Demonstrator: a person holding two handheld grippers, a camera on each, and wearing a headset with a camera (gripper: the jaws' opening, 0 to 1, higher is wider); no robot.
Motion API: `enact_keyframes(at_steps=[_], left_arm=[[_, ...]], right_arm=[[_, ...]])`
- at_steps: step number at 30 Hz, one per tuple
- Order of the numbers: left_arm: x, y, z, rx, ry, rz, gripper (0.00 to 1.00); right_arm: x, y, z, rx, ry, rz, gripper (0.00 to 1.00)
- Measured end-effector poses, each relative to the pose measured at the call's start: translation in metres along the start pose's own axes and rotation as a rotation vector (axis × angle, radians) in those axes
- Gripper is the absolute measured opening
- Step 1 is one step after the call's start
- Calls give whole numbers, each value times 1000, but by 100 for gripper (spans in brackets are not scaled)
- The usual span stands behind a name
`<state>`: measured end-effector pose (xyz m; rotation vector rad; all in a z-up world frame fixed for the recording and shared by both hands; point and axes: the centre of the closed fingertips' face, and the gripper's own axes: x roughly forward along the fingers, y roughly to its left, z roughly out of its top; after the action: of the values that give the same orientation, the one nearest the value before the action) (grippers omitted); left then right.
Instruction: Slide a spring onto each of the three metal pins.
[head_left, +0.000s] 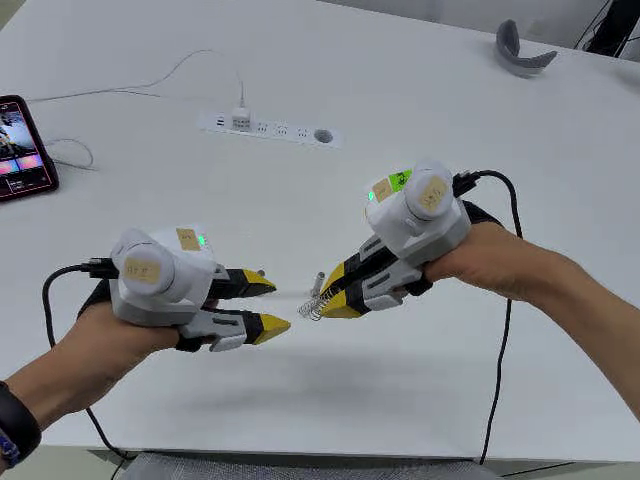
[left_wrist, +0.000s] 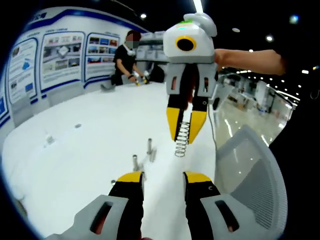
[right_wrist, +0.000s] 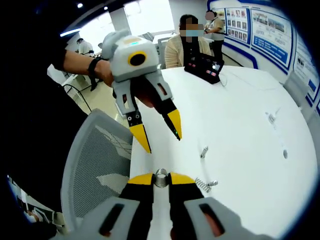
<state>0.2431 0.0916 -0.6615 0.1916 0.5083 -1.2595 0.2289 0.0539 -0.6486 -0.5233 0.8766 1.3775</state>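
My right gripper is shut on a small coil spring, which sticks out from its yellow tips just above the white table. The left gripper view has that spring hanging from the right gripper. My left gripper faces it from the left, open with nothing between its tips. A short metal pin stands on the table beside the spring. Several pins stand past the left gripper. In the right gripper view the spring sits between the tips, and a second spring lies near a pin.
A white power strip with a plugged charger lies at the back of the table, a phone at the far left, a grey curved band at the far right. A mesh chair back stands by the table's near edge. People sit farther off.
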Motion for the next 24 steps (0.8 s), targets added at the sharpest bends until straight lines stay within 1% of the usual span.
enact_keyframes(at_steps=[2, 4, 5, 15, 19, 21, 24], left_arm=[[-5, 7, -4, -13, -3, 31, 32], [-9, 12, -7, -28, -7, 49, 34], [-12, 15, -9, -33, -10, 71, 34], [-35, 39, -27, -95, -9, 187, 44], [-42, 47, -32, -118, -11, 224, 48], [-44, 51, -35, -128, -8, 237, 49], [-48, 55, -40, -140, -3, 254, 52]], right_arm=[[3, -3, 0, 0, 7, -2, 12], [4, -5, 0, -2, 10, -5, 12], [6, -7, 0, -1, 13, -7, 12], [17, -26, -3, 4, 39, -32, 12], [22, -35, -3, 9, 45, -43, 12], [24, -40, -4, 12, 52, -56, 12], [28, -46, -6, 10, 60, -59, 12]])
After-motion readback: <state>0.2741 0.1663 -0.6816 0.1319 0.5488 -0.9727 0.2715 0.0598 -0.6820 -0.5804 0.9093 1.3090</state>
